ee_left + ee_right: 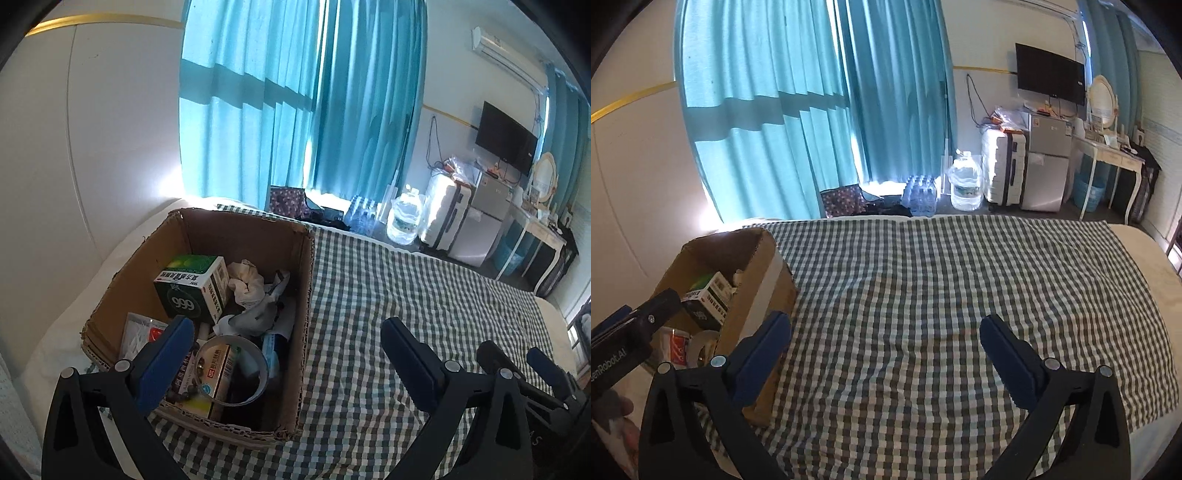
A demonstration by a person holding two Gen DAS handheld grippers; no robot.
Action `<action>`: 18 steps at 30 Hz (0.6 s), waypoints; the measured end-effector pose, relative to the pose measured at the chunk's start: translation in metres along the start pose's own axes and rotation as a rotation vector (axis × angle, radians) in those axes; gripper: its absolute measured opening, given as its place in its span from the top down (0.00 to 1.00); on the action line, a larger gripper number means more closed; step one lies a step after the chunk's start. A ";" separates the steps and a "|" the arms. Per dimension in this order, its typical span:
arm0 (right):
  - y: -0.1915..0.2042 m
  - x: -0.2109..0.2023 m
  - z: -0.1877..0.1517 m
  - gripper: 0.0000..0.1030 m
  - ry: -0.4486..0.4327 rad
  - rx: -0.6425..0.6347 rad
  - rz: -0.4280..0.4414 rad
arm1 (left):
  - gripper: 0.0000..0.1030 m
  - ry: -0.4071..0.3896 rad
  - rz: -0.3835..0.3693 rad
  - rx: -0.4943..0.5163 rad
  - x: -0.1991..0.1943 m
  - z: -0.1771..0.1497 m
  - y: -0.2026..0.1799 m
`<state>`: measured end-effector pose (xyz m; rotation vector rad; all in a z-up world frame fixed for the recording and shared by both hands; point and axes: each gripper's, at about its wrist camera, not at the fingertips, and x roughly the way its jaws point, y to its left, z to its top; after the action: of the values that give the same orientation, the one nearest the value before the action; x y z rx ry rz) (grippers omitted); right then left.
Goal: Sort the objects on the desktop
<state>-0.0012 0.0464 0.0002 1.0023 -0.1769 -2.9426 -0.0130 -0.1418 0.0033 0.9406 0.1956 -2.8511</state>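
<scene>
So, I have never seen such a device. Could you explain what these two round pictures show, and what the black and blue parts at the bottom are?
Each picture comes from a fisheye camera on a hand-held tool. The black arms with blue pads are its two fingers. The left gripper hangs open over a brown cardboard box that holds a green and white medicine box, a clear tape roll, crumpled white cloth and other small items. The right gripper is open above the green checked cloth on the bed. Neither holds anything.

Teal curtains [783, 110], a television [1049, 75] and a suitcase [1003, 166].
</scene>
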 end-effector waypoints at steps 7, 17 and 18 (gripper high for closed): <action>0.004 0.002 0.001 0.00 -0.008 -0.019 -0.024 | 0.00 -0.001 0.009 0.002 0.003 -0.001 0.001; 0.000 0.009 -0.003 0.00 0.029 -0.008 -0.027 | 0.00 0.046 0.085 0.011 0.019 -0.008 0.007; 0.000 0.010 -0.004 0.00 0.032 -0.007 -0.026 | 0.00 0.047 0.090 0.007 0.019 -0.009 0.007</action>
<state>-0.0067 0.0452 -0.0085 1.0574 -0.1537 -2.9464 -0.0223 -0.1493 -0.0157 0.9928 0.1450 -2.7514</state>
